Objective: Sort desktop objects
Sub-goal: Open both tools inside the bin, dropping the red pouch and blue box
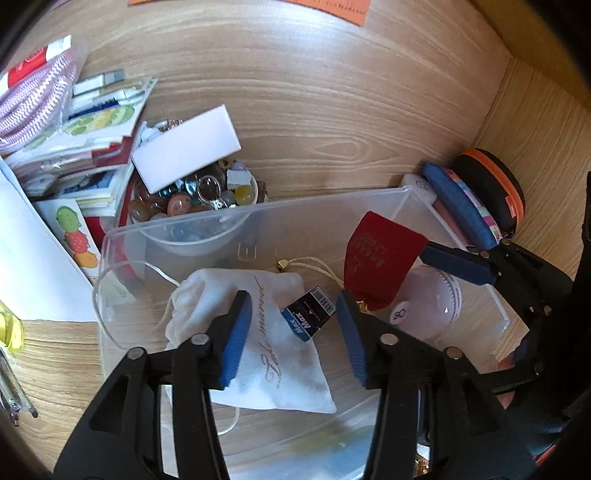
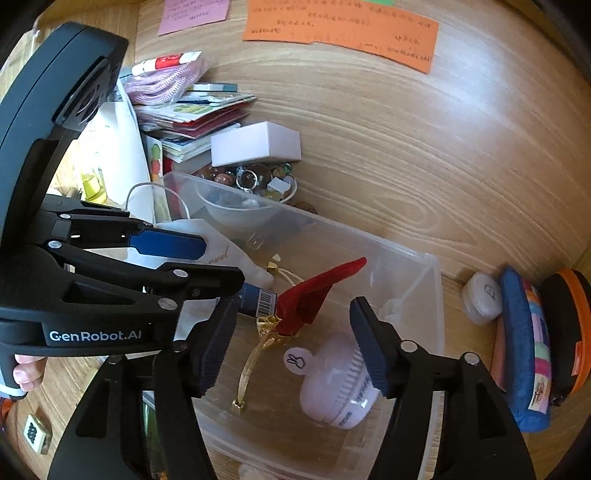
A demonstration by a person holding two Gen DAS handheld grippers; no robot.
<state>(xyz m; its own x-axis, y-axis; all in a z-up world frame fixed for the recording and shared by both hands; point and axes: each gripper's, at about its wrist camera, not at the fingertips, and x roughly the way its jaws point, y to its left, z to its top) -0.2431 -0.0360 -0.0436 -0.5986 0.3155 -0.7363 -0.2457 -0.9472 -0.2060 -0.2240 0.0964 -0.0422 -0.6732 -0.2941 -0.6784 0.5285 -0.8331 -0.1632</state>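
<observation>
A clear plastic bin [image 1: 258,221] sits on the wooden desk. Inside it lies a white drawstring pouch [image 1: 280,362] with a small blue "Max" box [image 1: 308,317] resting on top. My left gripper [image 1: 293,332] hangs over them, open, one pad on either side of the box and neither pressing it. A red pouch [image 2: 314,291] with a gold ribbon [image 2: 255,358] stands propped up in the bin, next to a pink round case [image 2: 340,384]. My right gripper [image 2: 293,345] is open above the ribbon and the case, holding nothing. One of its fingers [image 1: 458,264] reaches the red pouch's edge.
Behind the bin stand a bowl of glass beads [image 1: 195,199], a white box [image 1: 184,147] and a stack of packets [image 1: 92,122]. A blue pouch [image 2: 524,350] and an orange-trimmed black case [image 2: 569,332] lie to the right. Orange paper [image 2: 340,29] lies at the back.
</observation>
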